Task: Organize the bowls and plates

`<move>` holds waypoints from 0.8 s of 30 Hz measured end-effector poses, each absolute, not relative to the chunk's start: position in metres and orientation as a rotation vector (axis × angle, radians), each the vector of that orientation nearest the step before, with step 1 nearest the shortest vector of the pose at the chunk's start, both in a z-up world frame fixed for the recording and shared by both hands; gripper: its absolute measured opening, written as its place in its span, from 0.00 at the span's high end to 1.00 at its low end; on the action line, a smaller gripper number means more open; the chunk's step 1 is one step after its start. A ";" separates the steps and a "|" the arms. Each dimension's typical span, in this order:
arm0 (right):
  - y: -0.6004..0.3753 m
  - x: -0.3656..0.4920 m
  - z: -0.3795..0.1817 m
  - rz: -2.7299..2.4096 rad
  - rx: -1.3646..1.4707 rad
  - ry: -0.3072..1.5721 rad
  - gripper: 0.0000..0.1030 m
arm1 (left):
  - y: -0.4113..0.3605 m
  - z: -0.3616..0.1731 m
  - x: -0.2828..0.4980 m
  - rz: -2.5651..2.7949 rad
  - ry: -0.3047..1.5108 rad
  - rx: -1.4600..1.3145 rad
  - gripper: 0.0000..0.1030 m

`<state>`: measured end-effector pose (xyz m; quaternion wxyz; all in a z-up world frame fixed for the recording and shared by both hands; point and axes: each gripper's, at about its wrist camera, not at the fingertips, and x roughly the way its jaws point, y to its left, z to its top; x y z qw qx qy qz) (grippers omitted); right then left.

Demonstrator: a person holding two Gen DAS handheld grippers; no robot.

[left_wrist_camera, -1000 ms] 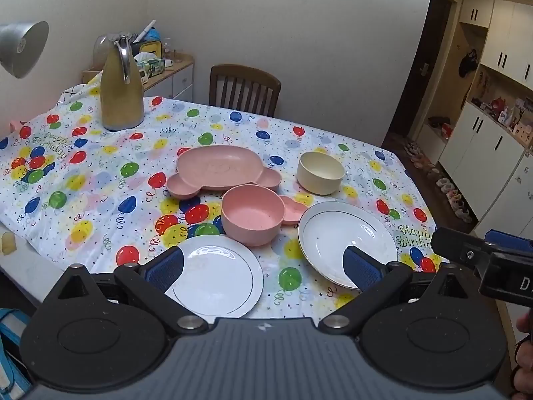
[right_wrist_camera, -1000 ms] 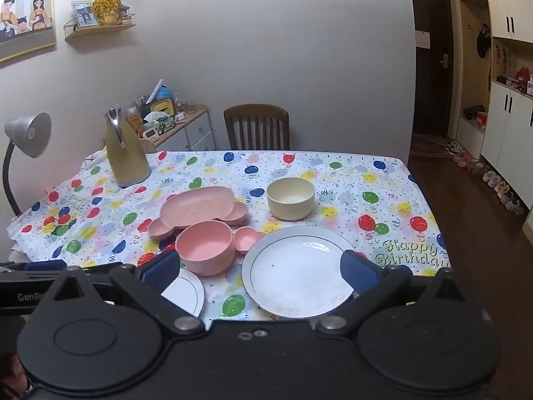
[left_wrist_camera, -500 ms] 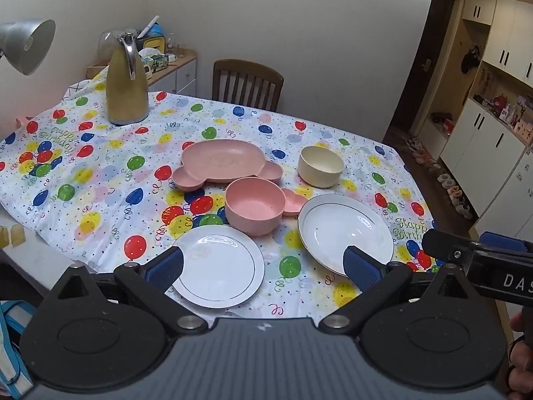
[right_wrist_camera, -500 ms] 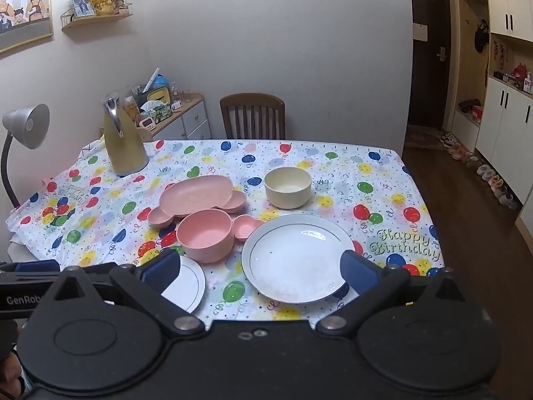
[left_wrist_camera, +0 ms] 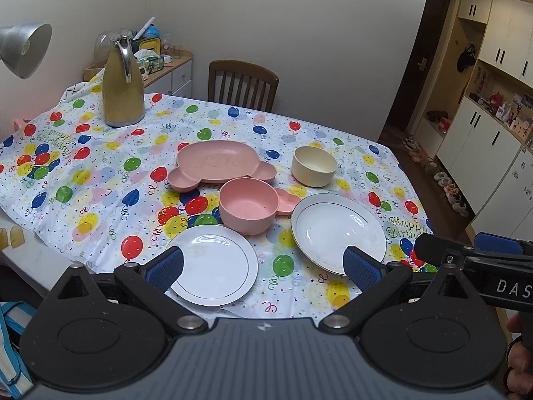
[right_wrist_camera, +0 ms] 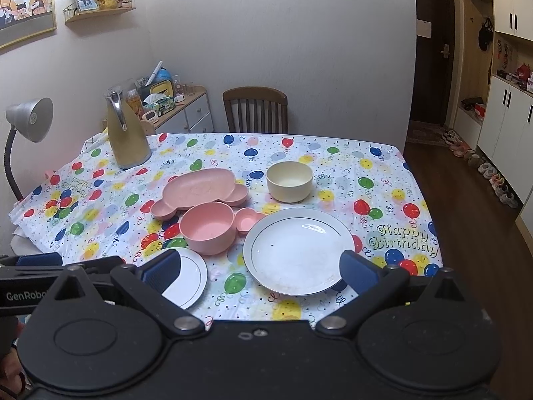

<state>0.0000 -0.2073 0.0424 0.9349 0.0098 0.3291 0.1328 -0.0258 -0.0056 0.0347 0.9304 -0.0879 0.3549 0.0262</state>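
A lived-in family home, dining corner. Shown by a table [right_wrist_camera: 383,180] spread with a balloon-print "Happy Birthday" cloth [right_wrist_camera: 404,238], a wooden chair [right_wrist_camera: 255,110] pushed in at the far side, and a gold thermos jug [right_wrist_camera: 126,133] standing on the cloth. Framed family picture [right_wrist_camera: 26,3] and small wall shelf [right_wrist_camera: 100,13] with a photo and yellow flowers up on the wall. Low cabinet [right_wrist_camera: 186,113] in the corner, cluttered with a tissue box and small bottles. Grey desk lamp [right_wrist_camera: 30,120] at the left. Hallway with dark front door [right_wrist_camera: 433,53], white cupboards [right_wrist_camera: 509,123], and shoes [right_wrist_camera: 493,176] lined along the wooden floor.
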 end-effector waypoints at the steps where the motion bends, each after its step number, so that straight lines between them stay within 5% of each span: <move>1: -0.208 0.000 0.042 0.271 0.021 0.672 0.01 | -0.005 0.034 -0.026 0.053 0.726 -0.183 0.00; 24: -0.207 -0.002 0.051 0.261 0.024 0.665 0.01 | 0.003 0.050 -0.029 0.046 0.676 -0.182 0.00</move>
